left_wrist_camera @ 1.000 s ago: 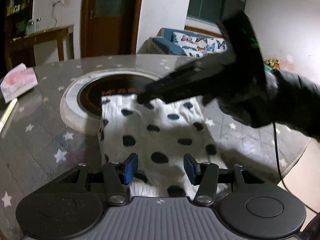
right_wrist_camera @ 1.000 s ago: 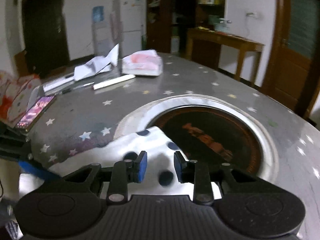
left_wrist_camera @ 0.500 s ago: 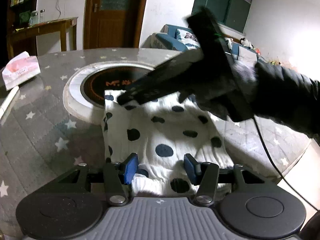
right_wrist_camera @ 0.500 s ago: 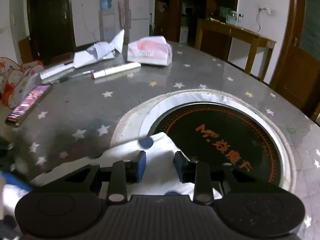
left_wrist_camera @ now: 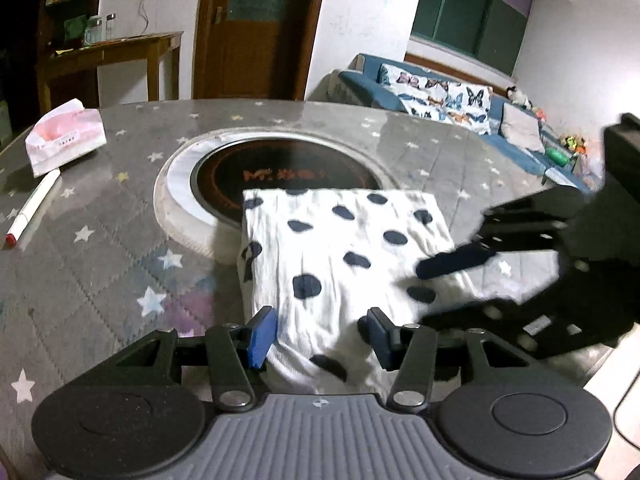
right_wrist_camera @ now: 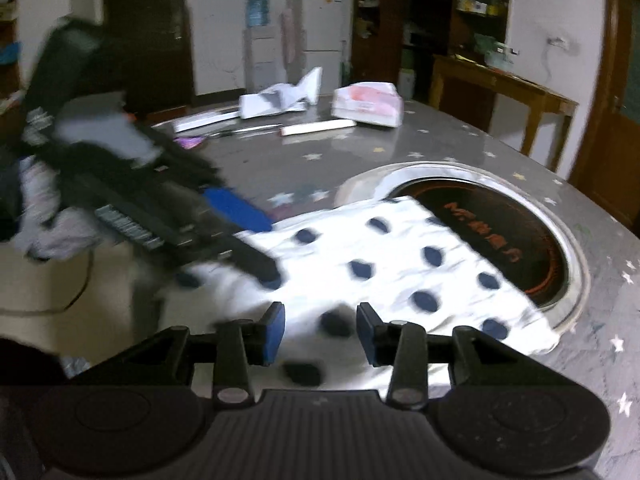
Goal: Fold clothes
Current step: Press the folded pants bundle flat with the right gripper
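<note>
From your left gripper (left_wrist_camera: 322, 336) you see the spotted cloth (left_wrist_camera: 340, 256) lying flat on the table (left_wrist_camera: 100, 248). It looks like a neat folded rectangle. Its far edge, at 12 o'clock, covers part of the round cooker ring (left_wrist_camera: 176, 184). The near edge hangs a little over the table's side. Your left fingers are spread wide with nothing between them, just above that near edge. Your right gripper (left_wrist_camera: 460, 284) comes in from 3 o'clock, low by the cloth's right side.

From your right gripper (right_wrist_camera: 320, 334) the cloth (right_wrist_camera: 400, 264) fills the middle, with the cooker ring (right_wrist_camera: 572, 248) at 2 o'clock. These fingers are spread too, and pinch nothing. Your left gripper (right_wrist_camera: 256, 240) reaches in from 9 o'clock, blurry.

I think the cloth is light, soft and floppy. It will sag and slide on the smooth table. Take hold at a corner or an edge, pinching all the layers together, so the fold stays tidy.
</note>
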Action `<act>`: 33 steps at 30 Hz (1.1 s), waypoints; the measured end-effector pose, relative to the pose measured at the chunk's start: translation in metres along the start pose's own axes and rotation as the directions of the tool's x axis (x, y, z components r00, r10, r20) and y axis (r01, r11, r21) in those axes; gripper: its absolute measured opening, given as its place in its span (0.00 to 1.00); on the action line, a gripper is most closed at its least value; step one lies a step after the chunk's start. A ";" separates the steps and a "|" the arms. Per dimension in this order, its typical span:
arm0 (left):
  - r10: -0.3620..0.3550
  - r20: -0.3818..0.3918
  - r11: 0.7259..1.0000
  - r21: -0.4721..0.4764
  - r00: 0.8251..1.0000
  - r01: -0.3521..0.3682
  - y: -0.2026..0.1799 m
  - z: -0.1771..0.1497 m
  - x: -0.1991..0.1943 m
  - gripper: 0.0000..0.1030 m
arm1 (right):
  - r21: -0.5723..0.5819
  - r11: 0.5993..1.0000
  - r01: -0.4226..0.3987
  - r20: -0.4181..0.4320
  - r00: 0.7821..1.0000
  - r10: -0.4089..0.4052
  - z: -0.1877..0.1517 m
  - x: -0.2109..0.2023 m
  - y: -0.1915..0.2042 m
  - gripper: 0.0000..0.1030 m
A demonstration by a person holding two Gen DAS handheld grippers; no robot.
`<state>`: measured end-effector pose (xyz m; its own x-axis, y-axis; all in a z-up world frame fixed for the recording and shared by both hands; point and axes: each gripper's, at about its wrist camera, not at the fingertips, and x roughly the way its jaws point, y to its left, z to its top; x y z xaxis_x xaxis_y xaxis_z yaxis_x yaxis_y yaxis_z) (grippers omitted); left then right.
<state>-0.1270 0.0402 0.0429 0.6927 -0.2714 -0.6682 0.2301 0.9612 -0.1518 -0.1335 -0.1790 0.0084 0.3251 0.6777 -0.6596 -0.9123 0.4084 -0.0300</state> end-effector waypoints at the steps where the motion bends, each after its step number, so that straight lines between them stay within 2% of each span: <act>1: 0.005 -0.005 1.000 0.003 1.000 -0.005 0.000 -0.002 0.001 0.52 | -0.001 1.000 -0.002 0.002 1.000 0.002 -0.003 -0.001 0.002 0.39; 8: 0.019 -0.008 1.000 0.012 1.000 -0.019 -0.001 -0.004 -0.002 0.52 | 0.047 0.999 0.002 0.028 1.000 -0.004 -0.007 -0.011 -0.005 0.40; 14: 0.017 0.023 1.000 0.024 1.000 -0.018 -0.006 -0.005 -0.018 0.53 | 0.131 0.983 0.129 0.063 0.988 -0.138 0.006 -0.012 -0.053 0.43; 17: 0.014 0.021 0.999 0.038 1.000 -0.015 -0.009 -0.009 -0.027 0.54 | 0.183 0.966 0.182 0.047 0.980 -0.193 0.008 0.001 -0.079 0.43; 19: 0.014 0.013 0.999 0.049 1.000 -0.015 -0.010 -0.013 -0.031 0.54 | 0.214 0.955 0.203 0.007 0.978 -0.210 0.007 0.015 -0.095 0.43; 22: 0.019 -0.004 0.998 0.067 1.000 -0.019 -0.012 -0.019 -0.034 0.56 | 0.237 0.948 0.210 -0.041 0.978 -0.207 0.001 0.030 -0.109 0.43; 33: 0.040 -0.066 0.991 0.133 0.997 -0.031 -0.016 -0.043 -0.044 0.59 | 0.321 0.938 0.128 -0.023 0.992 -0.127 0.019 0.048 -0.145 0.45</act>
<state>-0.1901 0.0387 0.0435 0.6546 -0.2286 -0.7205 0.2972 0.9542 -0.0327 0.0191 -0.1942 -0.0049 0.4328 0.6057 -0.6677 -0.7343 0.6665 0.1286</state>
